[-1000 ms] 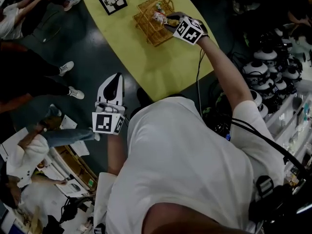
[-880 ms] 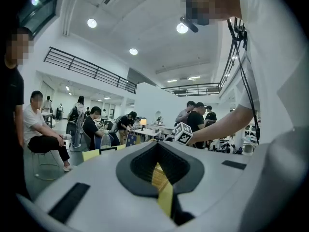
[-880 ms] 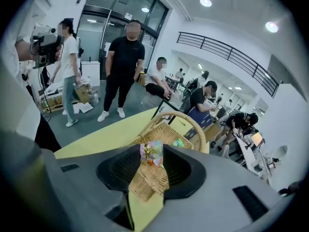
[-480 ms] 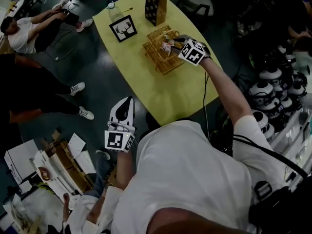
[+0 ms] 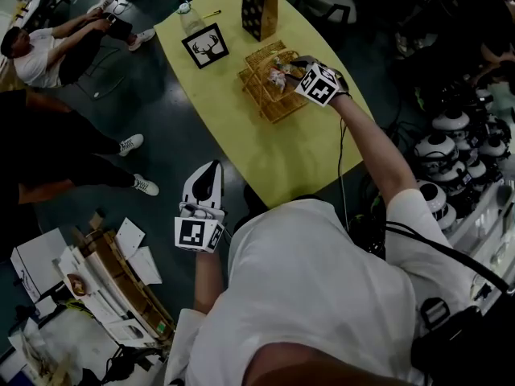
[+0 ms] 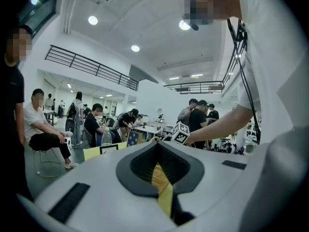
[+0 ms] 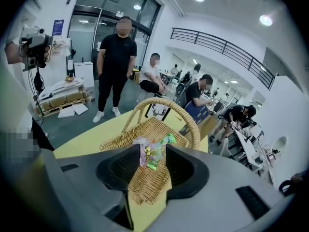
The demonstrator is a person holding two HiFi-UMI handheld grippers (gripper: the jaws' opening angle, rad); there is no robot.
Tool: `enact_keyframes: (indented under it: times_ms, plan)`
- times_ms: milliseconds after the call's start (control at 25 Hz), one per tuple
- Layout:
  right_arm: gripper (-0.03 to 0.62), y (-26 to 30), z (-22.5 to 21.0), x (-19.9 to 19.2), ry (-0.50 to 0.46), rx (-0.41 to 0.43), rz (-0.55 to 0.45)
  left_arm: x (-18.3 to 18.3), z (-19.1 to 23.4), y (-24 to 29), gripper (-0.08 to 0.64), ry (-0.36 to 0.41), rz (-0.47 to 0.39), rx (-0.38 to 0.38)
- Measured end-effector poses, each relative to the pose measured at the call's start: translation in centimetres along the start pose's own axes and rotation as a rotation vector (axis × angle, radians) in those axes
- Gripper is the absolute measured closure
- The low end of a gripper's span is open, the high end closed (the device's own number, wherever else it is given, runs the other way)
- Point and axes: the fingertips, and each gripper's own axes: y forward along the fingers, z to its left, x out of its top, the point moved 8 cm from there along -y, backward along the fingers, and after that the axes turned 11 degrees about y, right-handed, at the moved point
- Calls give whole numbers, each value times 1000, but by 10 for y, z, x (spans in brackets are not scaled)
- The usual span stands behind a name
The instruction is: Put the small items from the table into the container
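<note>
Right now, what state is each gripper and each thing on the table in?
Right gripper: shut on a packet of sweets, held over the basket.
Left gripper: shut, empty, away from the table.
Basket: upright on the table, handle up.
Paper bag: standing upright.
Deer picture: on the table, face showing.
Bottle: standing upright.

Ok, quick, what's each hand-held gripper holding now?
Left hand-held gripper: closed, looks empty.
Right hand-held gripper: closed on a crinkly multicoloured sweet packet above the woven wicker basket.
</note>
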Motion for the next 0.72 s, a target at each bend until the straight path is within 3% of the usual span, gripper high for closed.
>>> enact_keyframes:
  times_ms: [720]
  plan:
    - [428, -38, 22, 12, 64, -15, -79, -2, 8, -14, 552, 12, -28, -32]
